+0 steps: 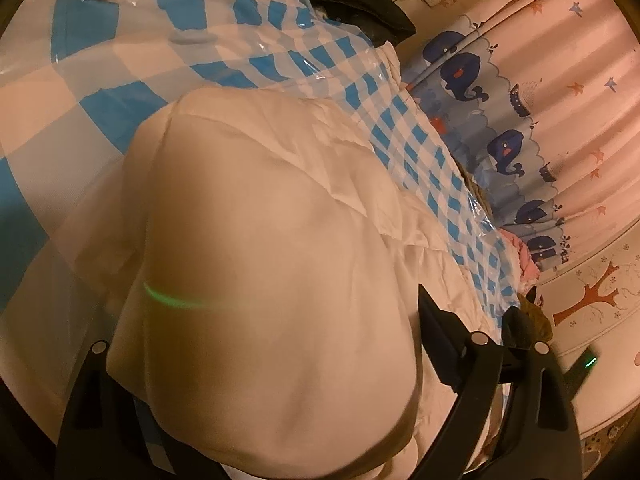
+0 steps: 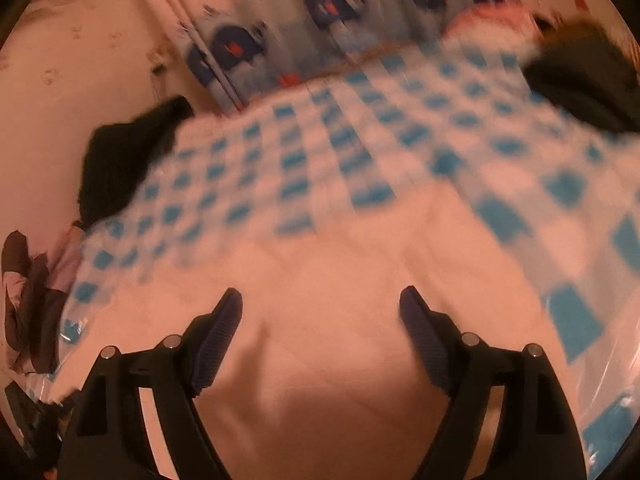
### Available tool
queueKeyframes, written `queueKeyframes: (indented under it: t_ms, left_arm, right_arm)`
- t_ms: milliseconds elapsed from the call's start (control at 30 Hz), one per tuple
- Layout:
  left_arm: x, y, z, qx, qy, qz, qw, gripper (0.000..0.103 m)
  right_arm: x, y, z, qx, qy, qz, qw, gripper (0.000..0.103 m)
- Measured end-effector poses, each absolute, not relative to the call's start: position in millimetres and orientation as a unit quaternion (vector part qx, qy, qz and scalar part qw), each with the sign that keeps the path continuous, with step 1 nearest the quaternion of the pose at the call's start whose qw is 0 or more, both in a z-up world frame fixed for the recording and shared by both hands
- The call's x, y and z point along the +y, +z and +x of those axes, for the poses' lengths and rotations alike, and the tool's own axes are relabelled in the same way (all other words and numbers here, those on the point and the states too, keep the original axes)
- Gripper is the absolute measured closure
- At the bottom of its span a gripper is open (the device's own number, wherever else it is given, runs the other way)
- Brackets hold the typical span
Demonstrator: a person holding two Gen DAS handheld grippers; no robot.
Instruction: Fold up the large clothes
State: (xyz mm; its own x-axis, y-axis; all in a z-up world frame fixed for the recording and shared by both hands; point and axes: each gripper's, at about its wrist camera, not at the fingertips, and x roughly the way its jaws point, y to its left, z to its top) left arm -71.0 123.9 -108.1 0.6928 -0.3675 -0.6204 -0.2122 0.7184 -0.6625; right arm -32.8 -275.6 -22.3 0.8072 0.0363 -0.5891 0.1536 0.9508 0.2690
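Observation:
A large white garment (image 1: 260,200) lies bunched on a blue-and-white checked cover (image 1: 120,60) under clear plastic. In the left wrist view a rounded fold of it bulges up between the jaws of my left gripper (image 1: 276,312), which stand wide apart. The fold hides the left fingertip and lies clear of the right finger's pad (image 1: 436,332). In the blurred right wrist view my right gripper (image 2: 320,296) is open, with nothing between its fingers. It hovers over a flat part of the white garment (image 2: 340,360), with the checked cover (image 2: 320,140) beyond.
A whale-print curtain (image 1: 500,120) hangs along the far side. A black garment (image 2: 128,152) lies at the cover's edge, and a dark olive one (image 2: 588,80) with pink clothing (image 2: 492,16) sits at the far right. More dark clothes (image 2: 28,292) are piled at the left.

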Motion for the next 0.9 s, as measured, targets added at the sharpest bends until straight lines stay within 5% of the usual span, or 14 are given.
queueKeyframes:
  t_ms: [67,200,300,500,733,900]
  left_arm:
    - [122,-105,-70,0.387,-0.044,-0.364,0.846,0.018]
    - [121,-102,-71,0.387,-0.041,-0.357,0.849,0.018]
    - [118,-99,-73,0.382,-0.046,-0.347,0.855,0.018]
    - [112,-89,-74,0.374,-0.046,-0.319,0.87,0.018]
    - [115,-93,-75,0.376,-0.042,-0.327,0.866,0.018]
    - [116,-94,-75,0.375,-0.041,-0.328,0.866,0.018]
  right_arm:
    - [-243,-4,-1,0.3,-0.023,0.101,0.948,0.013]
    - [-193,-21,70,0.342,-0.007,0.053,0.938,0.013]
    - [-168,-98,120,0.43,-0.038,-0.012,0.902,0.013]
    - [-180,-117,117,0.464,-0.018,0.018,0.886,0.012]
    - [-159,-42,12,0.376,0.038,-0.017,0.926,0.011]
    - [-145,-63,-67,0.362,-0.01,-0.097,0.927,0.007]
